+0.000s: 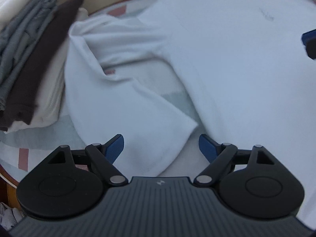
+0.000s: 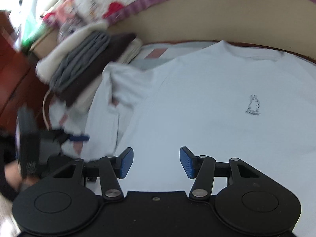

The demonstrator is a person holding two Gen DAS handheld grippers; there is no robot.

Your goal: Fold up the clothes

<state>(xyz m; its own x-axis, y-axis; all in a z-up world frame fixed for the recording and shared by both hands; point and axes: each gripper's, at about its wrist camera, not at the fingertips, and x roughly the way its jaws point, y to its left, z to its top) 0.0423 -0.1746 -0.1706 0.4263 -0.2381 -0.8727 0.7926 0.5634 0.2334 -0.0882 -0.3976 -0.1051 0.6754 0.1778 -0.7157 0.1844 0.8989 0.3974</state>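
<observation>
White long-sleeved shirt (image 2: 207,102) lies flat on the bed; left gripper (image 1: 161,148) hangs wide apart over its sleeve cuff (image 1: 158,138); right gripper (image 2: 156,162) gapes, empty.

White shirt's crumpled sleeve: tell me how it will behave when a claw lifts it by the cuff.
The sleeve will probably hang limp; it already lies in soft creases. It looks thin and light, so it should lift easily. Its shirt may drag along, since nothing pins the smooth body to the bedsheet.
</observation>
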